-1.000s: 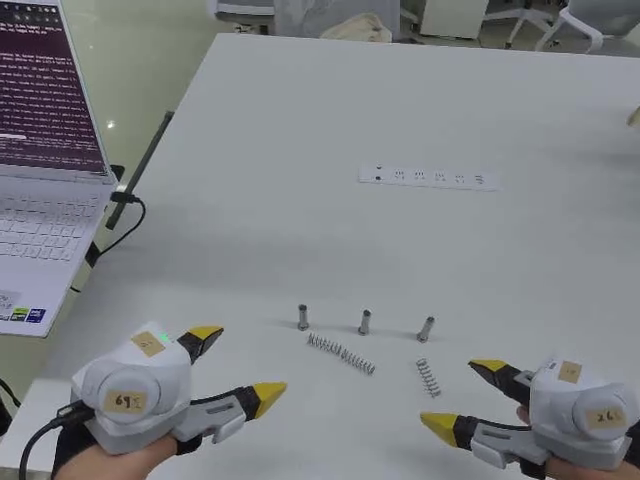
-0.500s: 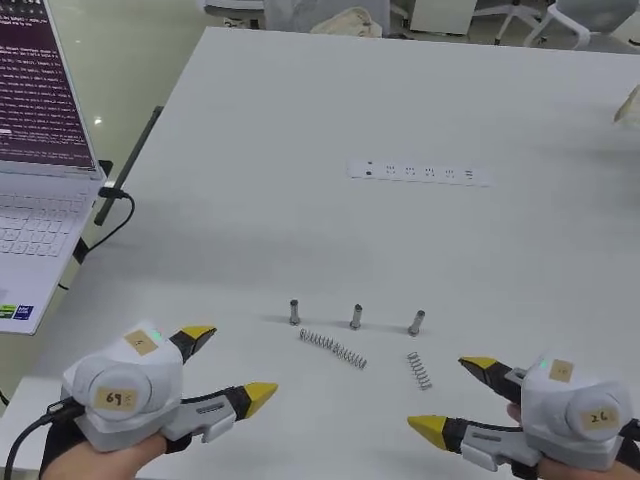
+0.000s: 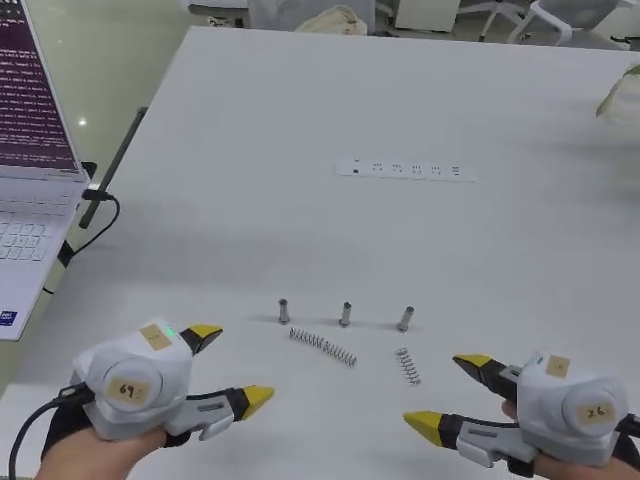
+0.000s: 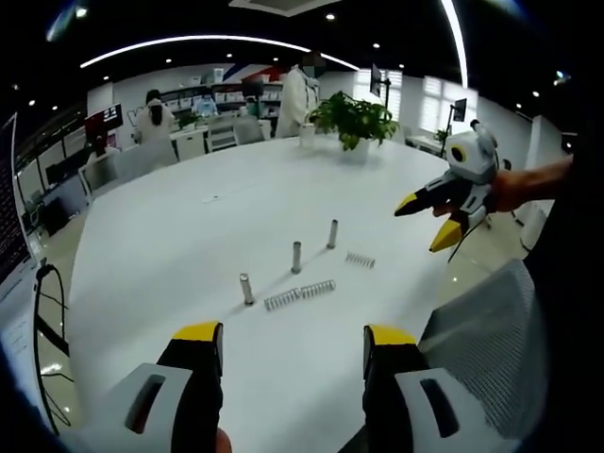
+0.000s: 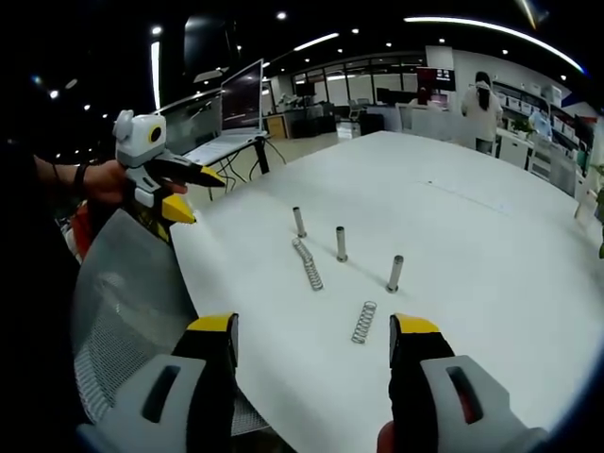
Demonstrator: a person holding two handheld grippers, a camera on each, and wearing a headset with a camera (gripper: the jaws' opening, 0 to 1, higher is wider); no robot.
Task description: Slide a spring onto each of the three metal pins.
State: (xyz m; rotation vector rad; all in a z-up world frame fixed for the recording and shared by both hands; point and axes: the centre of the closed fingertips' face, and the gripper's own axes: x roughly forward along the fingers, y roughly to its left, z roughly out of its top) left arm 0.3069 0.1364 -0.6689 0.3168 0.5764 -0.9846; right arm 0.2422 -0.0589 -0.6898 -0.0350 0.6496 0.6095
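While the springs (image 3: 322, 347) lie untouched, left claw (image 3: 232, 364) and right claw (image 3: 445, 391) gape wide, apparently empty.

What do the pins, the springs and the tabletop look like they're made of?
Pins: metal by the look, dull grey with a faint sheen. Long spring and short spring: thin coiled wire, likely steel, grey. Tabletop: smooth matt white, probably laminate; what lies under the surface cannot be told.

A large white worktop (image 3: 300, 120) carries a white power strip (image 3: 405, 170) near the centre, and an open laptop (image 3: 30, 150) stands at the left edge of the frame. Pale shiny floor (image 3: 110, 70) shows in the upper left, office chairs (image 3: 560, 18) along the top edge.
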